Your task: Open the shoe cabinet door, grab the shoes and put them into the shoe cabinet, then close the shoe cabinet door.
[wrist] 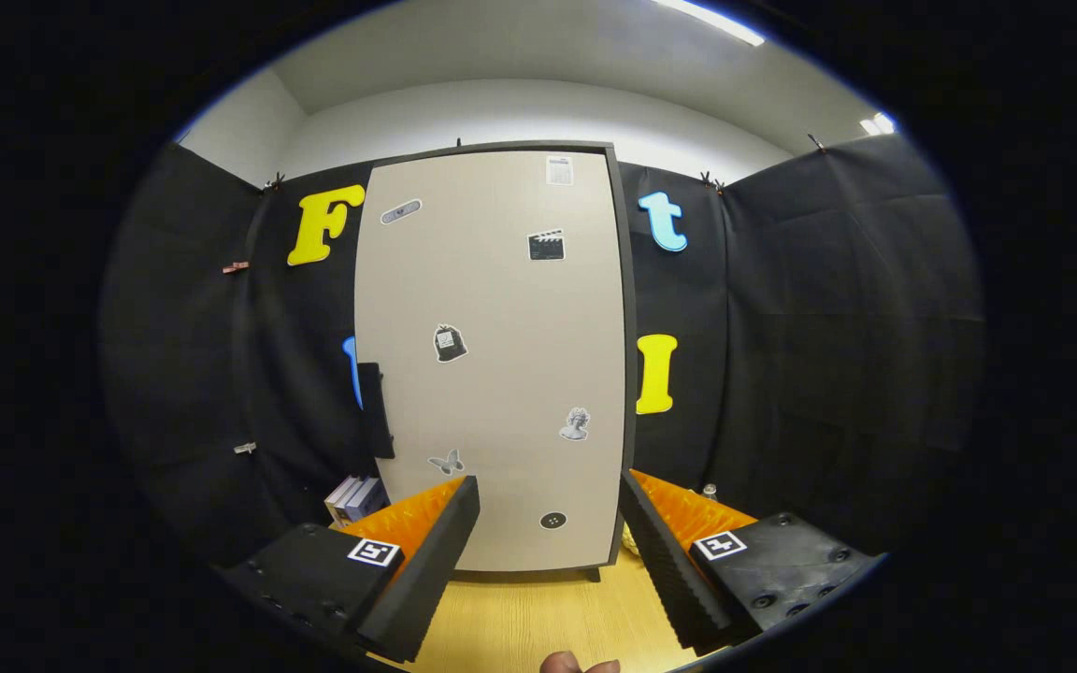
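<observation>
A tall shoe cabinet [501, 374] stands upright on a light wooden counter [538, 617], straight ahead of the hand-held gripper [548, 551] and beyond its fingers. The cabinet's front is one pale beige door [492, 308] in a dark frame, and the door is closed. Several small stickers are scattered over the door: a plaster shape near the top left, a clapperboard near the top right, a dark figure near the middle, a bust lower right, a butterfly lower left and a round button shape near the bottom. A dark handle [375, 409] juts out at the door's left edge, about halfway down.

The hand-held gripper's two fingers are spread wide apart with nothing between them. The bottom of the cabinet door shows in the gap between the fingers. Each finger carries a small square black-and-white marker.

Just left of the cabinet's base, behind the left finger, a few books [354, 497] stand together. To the right of the base, behind the right finger, the top of a small bottle [710, 490] peeks out. Black cloth walls surround the cabinet. At the very bottom, the tips of a person's fingers [579, 665] show over the counter.
</observation>
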Demonstrator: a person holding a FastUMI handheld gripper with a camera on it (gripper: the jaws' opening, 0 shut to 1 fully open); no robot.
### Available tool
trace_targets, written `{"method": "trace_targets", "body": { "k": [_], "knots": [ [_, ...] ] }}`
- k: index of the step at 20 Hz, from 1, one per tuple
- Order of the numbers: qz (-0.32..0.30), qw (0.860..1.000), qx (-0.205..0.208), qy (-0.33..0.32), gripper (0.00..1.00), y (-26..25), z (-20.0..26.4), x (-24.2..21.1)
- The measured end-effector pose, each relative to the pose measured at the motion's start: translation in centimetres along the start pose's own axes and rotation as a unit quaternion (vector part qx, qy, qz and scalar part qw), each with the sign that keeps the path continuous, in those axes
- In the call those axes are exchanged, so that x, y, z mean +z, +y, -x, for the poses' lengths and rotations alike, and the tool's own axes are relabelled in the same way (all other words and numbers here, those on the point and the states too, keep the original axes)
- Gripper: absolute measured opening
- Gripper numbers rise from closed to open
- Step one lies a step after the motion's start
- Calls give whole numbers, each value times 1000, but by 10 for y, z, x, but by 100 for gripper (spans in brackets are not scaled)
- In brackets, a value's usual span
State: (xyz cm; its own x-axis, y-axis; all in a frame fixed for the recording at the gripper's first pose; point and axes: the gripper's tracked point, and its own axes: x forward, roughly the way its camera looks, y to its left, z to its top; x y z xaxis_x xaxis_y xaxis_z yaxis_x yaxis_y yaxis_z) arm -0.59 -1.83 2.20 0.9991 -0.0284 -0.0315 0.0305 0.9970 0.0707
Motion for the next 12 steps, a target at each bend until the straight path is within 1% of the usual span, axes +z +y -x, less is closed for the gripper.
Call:
{"method": "trace_targets", "body": {
  "k": [8, 12],
  "knots": [
    [17, 1000, -6, -1, 98, -2, -1, -5],
    [12, 1000, -6, -5, 98, 0, -3, 1]
  ]
}}
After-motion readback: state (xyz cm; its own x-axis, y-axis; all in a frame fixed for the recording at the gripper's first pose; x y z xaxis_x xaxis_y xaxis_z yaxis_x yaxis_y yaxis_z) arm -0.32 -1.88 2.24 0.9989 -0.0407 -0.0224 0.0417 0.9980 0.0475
